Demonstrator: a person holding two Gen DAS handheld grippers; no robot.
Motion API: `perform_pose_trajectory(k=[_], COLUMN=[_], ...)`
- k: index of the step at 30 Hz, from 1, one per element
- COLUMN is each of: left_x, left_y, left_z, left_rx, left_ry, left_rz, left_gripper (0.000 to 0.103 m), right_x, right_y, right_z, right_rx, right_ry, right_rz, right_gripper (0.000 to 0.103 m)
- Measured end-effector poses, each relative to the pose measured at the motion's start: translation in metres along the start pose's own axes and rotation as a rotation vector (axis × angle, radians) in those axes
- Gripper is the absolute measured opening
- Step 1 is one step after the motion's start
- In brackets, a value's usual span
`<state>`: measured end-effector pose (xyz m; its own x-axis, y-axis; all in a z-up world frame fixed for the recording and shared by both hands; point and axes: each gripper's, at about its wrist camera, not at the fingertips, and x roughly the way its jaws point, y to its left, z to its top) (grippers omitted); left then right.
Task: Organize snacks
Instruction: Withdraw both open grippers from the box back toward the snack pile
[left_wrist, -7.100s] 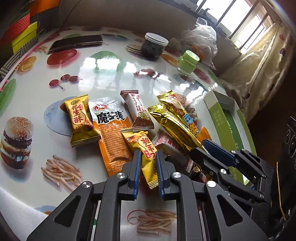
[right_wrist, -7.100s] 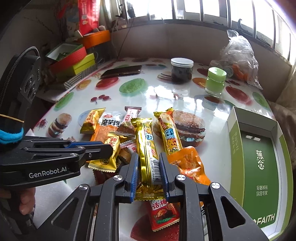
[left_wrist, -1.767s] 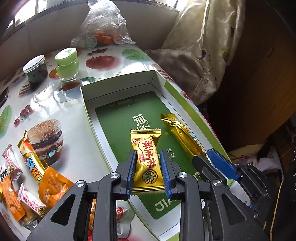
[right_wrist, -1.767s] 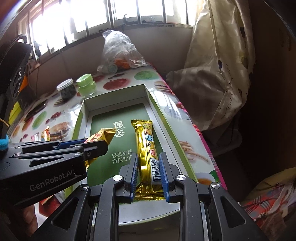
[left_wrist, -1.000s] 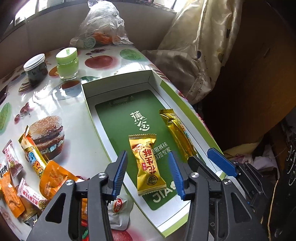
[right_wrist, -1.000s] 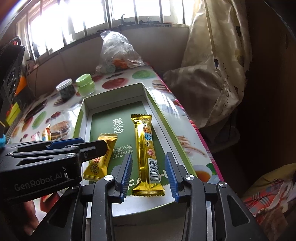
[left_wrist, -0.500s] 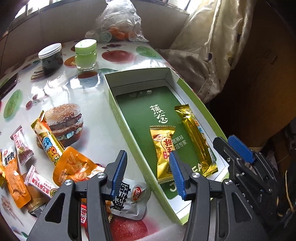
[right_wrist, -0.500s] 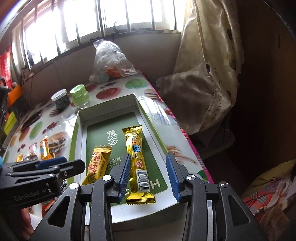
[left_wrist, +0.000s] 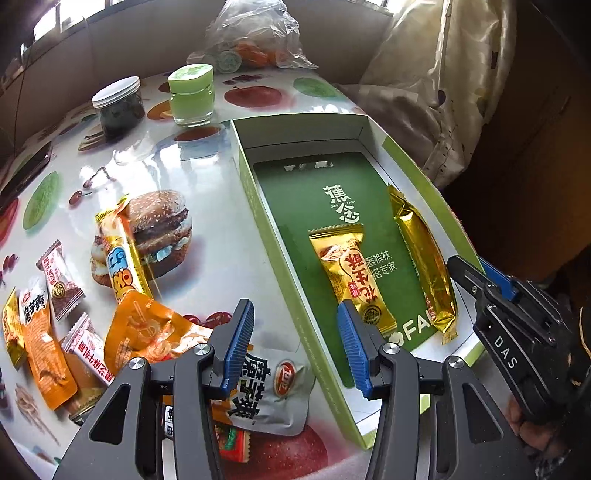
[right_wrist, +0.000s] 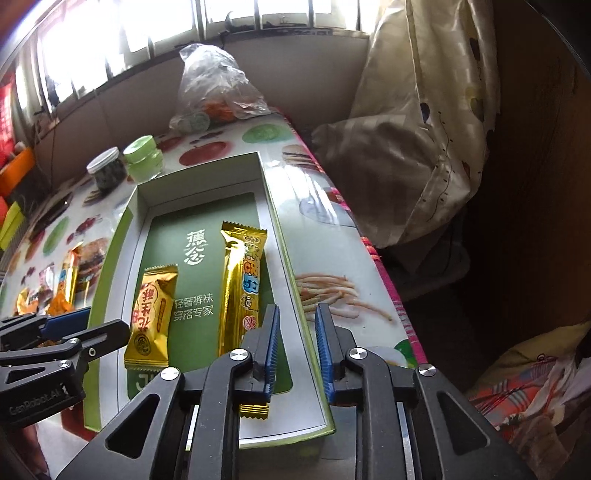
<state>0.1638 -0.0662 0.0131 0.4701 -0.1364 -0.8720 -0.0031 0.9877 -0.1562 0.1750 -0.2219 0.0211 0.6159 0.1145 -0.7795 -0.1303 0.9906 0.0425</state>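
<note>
A green open box (left_wrist: 258, 206) (right_wrist: 110, 258) lies on the printed table. Inside it rest a short gold peanut candy (left_wrist: 351, 280) (right_wrist: 153, 314) and a long gold bar (left_wrist: 421, 254) (right_wrist: 242, 280), side by side. My left gripper (left_wrist: 293, 310) is open and empty, above the box's left wall and a white pouch (left_wrist: 269, 387). Loose snacks lie left of it: a yellow tube (left_wrist: 122, 258) and an orange pack (left_wrist: 147, 328). My right gripper (right_wrist: 297, 312) hangs over the box's right rim, its jaws closing to a narrow gap with nothing between them.
A dark jar (left_wrist: 118, 107), a green jar (left_wrist: 192, 96) and a clear plastic bag (left_wrist: 255, 37) stand at the table's far side. A phone (left_wrist: 26, 173) lies far left. Cream cloth (right_wrist: 406, 166) hangs past the table's right edge.
Both grippers let go of their snacks in the box and drew back. The left one has swung left toward the loose pile. The right jaws have narrowed and shifted right, off the gold bar.
</note>
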Motion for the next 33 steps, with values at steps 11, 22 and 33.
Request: perform_pose_trajectory(k=[11, 22, 33], left_x=[-0.007, -0.021, -0.041], left_y=[0.020, 0.022, 0.034], left_z=[-0.020, -0.042, -0.047], left_rx=[-0.029, -0.025, -0.038], left_ry=[-0.005, 0.002, -0.020], left_rz=[0.012, 0.026, -0.036], left_gripper=[0.049, 0.049, 0.050], right_x=[0.003, -0.004, -0.019], right_y=[0.051, 0.066, 0.061], right_z=[-0.014, -0.022, -0.024], right_rx=[-0.165, -0.241, -0.168], right_ry=[0.021, 0.027, -0.028], right_rz=[0.033, 0.040, 0.056], right_gripper=[0.011, 0.011, 0.021])
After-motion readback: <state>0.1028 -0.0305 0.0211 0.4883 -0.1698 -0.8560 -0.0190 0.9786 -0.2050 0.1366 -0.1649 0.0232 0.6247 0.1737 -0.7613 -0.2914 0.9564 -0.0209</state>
